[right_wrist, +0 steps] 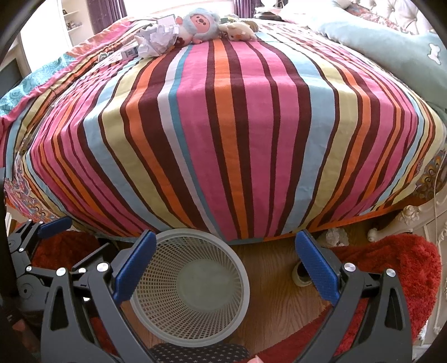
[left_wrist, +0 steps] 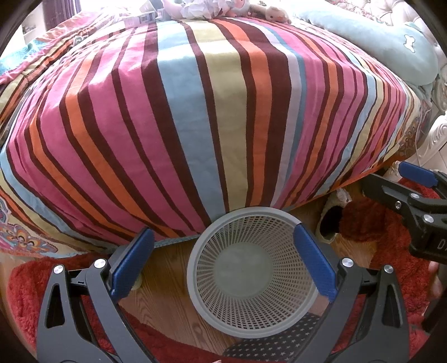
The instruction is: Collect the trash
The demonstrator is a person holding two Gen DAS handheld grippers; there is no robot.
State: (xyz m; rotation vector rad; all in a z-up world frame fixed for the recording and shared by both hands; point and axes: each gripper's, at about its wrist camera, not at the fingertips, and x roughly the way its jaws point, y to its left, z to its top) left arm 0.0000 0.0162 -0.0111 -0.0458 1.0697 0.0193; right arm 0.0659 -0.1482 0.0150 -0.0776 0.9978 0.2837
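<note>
An empty grey mesh wastebasket [left_wrist: 252,214] stands on the wood floor against the foot of the striped bed; in the right wrist view its rim [right_wrist: 190,232] is low and left of centre. Crumpled white paper [right_wrist: 156,39] lies at the bed's far side beside the plush toys, and shows small at the top edge [left_wrist: 192,8] of the left wrist view. A small printed carton [right_wrist: 130,51] lies left of it. My left gripper [left_wrist: 223,259] hangs open above the basket. My right gripper [right_wrist: 226,262] is open over the floor just right of the basket. Both hold nothing.
A striped blanket [right_wrist: 223,125] covers the bed. A blue-and-pink plush [right_wrist: 198,23] and a cream plush [right_wrist: 240,32] sit at the far side, with a teal pillow [right_wrist: 391,47] to the right. A red shaggy rug [right_wrist: 405,265], a slipper [left_wrist: 329,220] and a white carved bed frame [right_wrist: 410,215] are at floor level.
</note>
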